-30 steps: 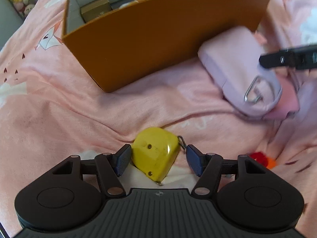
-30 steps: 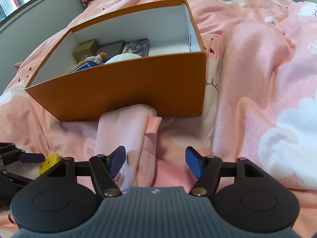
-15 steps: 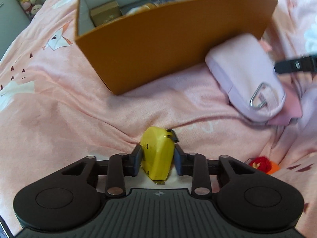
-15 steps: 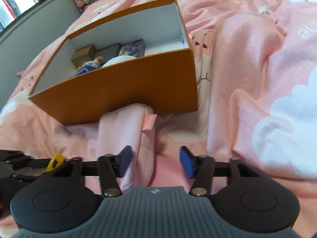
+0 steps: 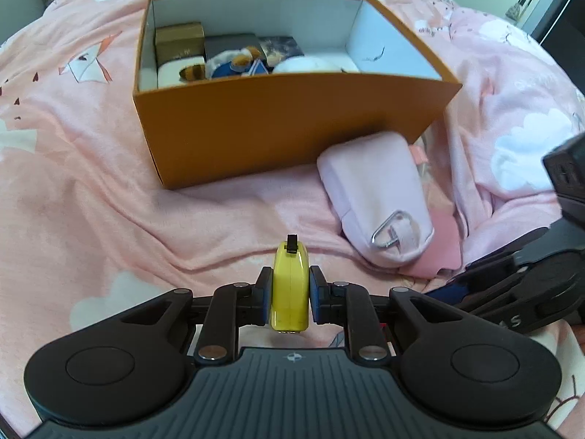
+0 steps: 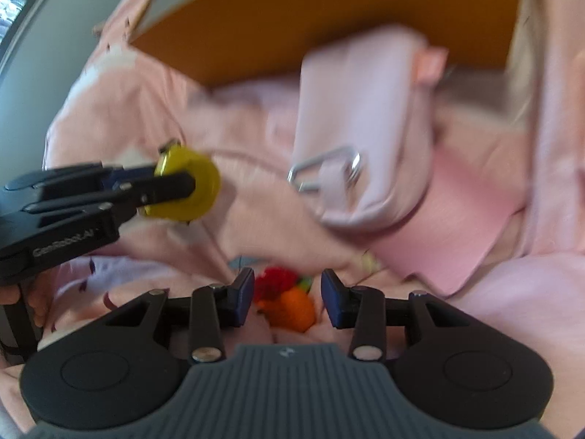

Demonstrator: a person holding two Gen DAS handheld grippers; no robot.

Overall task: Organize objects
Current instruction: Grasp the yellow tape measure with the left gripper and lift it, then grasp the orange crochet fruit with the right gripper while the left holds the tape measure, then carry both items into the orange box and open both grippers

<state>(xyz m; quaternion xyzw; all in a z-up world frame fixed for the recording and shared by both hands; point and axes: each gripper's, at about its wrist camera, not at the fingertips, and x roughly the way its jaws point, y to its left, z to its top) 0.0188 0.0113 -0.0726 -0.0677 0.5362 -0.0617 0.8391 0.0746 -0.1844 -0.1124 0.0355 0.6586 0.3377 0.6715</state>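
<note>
Item: yellow tape measure (image 5: pixel 289 292), low centre of the left wrist view. We find it clamped edge-on between the blue pads of the left hand-held gripper (image 5: pixel 290 301), its black hook tab uppermost, and clear of the bed cover in the right wrist view.

Right hand-held gripper (image 6: pixel 287 294): jaws part-way apart and closing. Between them lies a small red and orange soft thing (image 6: pixel 289 300) on the bed; we do not see the pads touching it. That view is blurred.

Open room: pink bedspread (image 5: pixel 91 201) with cloud and fox prints, rumpled, bare across the left half of the left wrist view. A free strip runs between the tape measure and the box.

Pink pouch (image 5: pixel 376 194), centre right, with a metal ring at its near end; its far end lies at the foot of the box's front wall, over a flat pink piece (image 5: pixel 444 245).

Container: orange box (image 5: pixel 292 120), open-topped, white inside, upper centre. We count on its left side a gold box (image 5: pixel 179 42), a dark box (image 5: pixel 230 44), a white block (image 5: pixel 175 71) and a plush toy (image 5: pixel 234 64); a white rounded object (image 5: pixel 314 64) lies mid-box. The right inner end is bare.
</note>
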